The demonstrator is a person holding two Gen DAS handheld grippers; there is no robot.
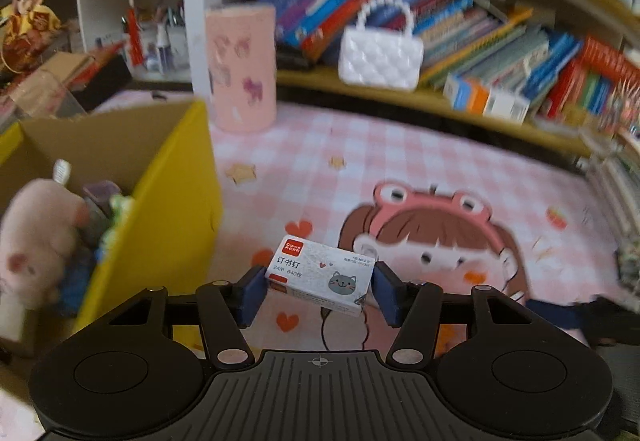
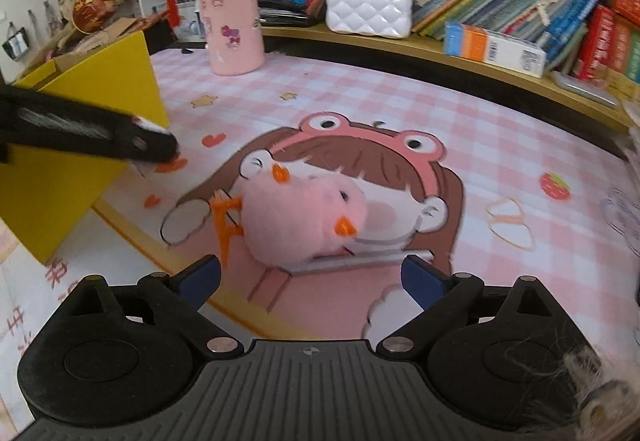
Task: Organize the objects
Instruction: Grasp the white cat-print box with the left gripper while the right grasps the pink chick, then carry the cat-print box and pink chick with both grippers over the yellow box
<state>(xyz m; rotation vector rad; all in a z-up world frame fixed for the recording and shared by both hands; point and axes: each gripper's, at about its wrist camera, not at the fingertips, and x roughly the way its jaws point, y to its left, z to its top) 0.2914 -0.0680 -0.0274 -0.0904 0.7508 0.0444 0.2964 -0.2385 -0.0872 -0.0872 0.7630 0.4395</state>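
Note:
My left gripper is shut on a small white staples box with a grey cat print, held above the pink checked mat, just right of the yellow box. That box holds a pink plush pig and other small items. My right gripper is open and empty, just short of a pink plush duck with orange beak and feet that lies on the mat. The left gripper shows as a dark blurred shape in front of the yellow box.
A pink cylinder container stands at the back of the mat. A white quilted handbag sits on the shelf with rows of books. A flat grey strip lies under the duck.

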